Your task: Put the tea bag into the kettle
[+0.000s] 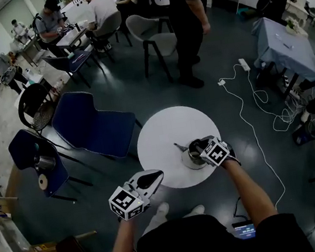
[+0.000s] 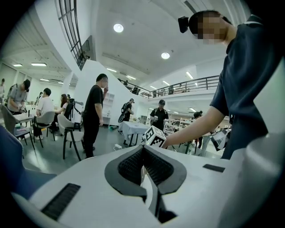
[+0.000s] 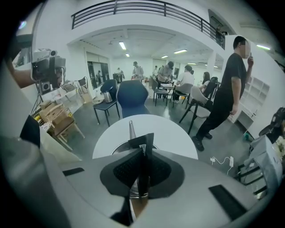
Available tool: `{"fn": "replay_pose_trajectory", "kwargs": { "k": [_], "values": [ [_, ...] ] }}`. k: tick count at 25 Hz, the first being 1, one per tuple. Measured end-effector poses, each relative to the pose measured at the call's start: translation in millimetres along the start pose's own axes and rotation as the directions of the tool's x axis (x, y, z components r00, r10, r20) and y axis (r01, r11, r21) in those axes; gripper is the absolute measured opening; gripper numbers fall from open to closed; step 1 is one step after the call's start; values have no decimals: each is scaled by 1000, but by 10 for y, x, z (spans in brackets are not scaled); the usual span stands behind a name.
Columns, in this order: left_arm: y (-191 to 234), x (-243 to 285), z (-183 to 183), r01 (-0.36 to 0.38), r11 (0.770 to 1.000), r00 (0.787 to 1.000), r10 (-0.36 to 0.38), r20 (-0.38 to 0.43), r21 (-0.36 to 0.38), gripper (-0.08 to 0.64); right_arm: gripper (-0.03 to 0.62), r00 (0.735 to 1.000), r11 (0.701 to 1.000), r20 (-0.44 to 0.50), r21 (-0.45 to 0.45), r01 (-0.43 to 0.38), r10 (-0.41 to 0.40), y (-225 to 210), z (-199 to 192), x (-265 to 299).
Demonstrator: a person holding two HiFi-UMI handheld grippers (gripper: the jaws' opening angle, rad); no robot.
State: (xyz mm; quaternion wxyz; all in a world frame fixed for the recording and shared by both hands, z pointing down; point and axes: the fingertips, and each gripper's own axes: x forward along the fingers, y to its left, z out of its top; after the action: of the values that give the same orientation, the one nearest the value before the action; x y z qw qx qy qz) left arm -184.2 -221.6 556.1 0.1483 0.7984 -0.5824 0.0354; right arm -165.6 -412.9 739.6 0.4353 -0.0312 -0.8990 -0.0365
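1. Your right gripper (image 3: pixel 143 150) is closed on the tea bag (image 3: pixel 148 140). Its two jaws pinch the bag from both sides.
2. The tea bag is a flat, dark piece. It stands on its edge between the pads and pokes out a little past the tips of the right gripper.
3. The kettle (image 3: pixel 115 149) is just under and just past the tips of your right gripper. Its spout (image 3: pixel 131 128) points away from that gripper.
4. So the tea bag is over the kettle's round rim. You cannot tell from here if the bag touches the kettle.
5. From your head, the right gripper (image 1: pixel 201 147) tilts down over the kettle (image 1: pixel 190 161), which stands on the round white table (image 1: pixel 164 130).
6. Your left gripper (image 2: pixel 143 151) is closed too. Its tips meet, and nothing is between them.
7. The left gripper (image 1: pixel 155 178) is at the near edge of the table, off to the left of the kettle and well apart from the tea bag.
8. Looking along the left gripper, you see the marker cube (image 2: pixel 156 136) of your right gripper just past the left tips.
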Motion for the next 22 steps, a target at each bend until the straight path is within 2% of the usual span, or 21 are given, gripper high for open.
{"fn": "replay_pose_trajectory", "kwargs": {
  "k": [3,11,17,22],
  "values": [
    [14,-6,-7,-5,1000,1000,5,1,-4,15,35,1000,1000,-24,-21,1,-2,27,-29,78],
    [8,6,11,-11,1000,1000,11,0,-5,17,35,994,987,-102,-157,24,-40,98,-80,174],
    [-6,4,11,-4,1000,1000,4,-5,-1,16,37,993,991,-115,-137,8,-24,151,-99,171],
    [5,-7,1,-4,1000,1000,4,-3,1,17,95,993,989,-114,-150,6,-23,204,-107,188]
  ]
}}
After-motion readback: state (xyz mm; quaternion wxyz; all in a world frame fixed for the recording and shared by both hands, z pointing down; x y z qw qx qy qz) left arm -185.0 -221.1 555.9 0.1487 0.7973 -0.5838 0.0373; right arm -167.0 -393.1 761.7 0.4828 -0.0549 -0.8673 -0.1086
